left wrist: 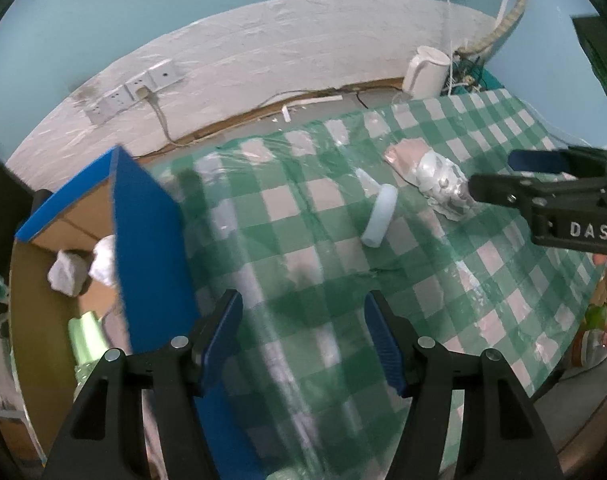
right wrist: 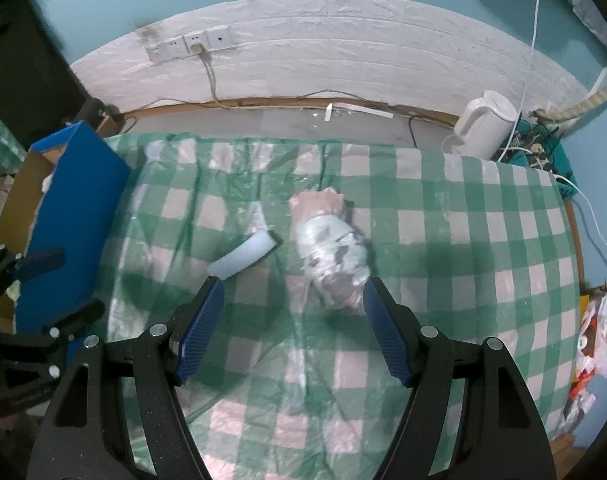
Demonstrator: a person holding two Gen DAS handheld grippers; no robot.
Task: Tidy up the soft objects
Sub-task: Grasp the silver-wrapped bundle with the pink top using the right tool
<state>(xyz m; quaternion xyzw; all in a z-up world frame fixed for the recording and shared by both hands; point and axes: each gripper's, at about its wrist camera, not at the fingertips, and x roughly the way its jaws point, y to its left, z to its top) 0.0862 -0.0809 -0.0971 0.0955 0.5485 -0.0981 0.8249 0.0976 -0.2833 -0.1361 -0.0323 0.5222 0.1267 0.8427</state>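
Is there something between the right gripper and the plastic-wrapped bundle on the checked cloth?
Nothing visible does. The right gripper is open above the checked cloth, and the plastic-wrapped bundle lies just ahead, its near end reaching between the jaws. The white foam roll lies beside the bundle, left of that path.

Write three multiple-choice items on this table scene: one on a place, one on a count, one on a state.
1. Where does the white foam roll lie?
A. inside the box
B. on the checked tablecloth
C. on the kettle

2. How many loose items lie on the cloth?
A. two
B. four
C. six

3. How stands the right gripper?
A. shut on the roll
B. shut on the plastic-wrapped bundle
C. open, empty

Key: B, it rests on the cloth beside the bundle; A, only roll and bundle; C, pads apart, nothing clamped.
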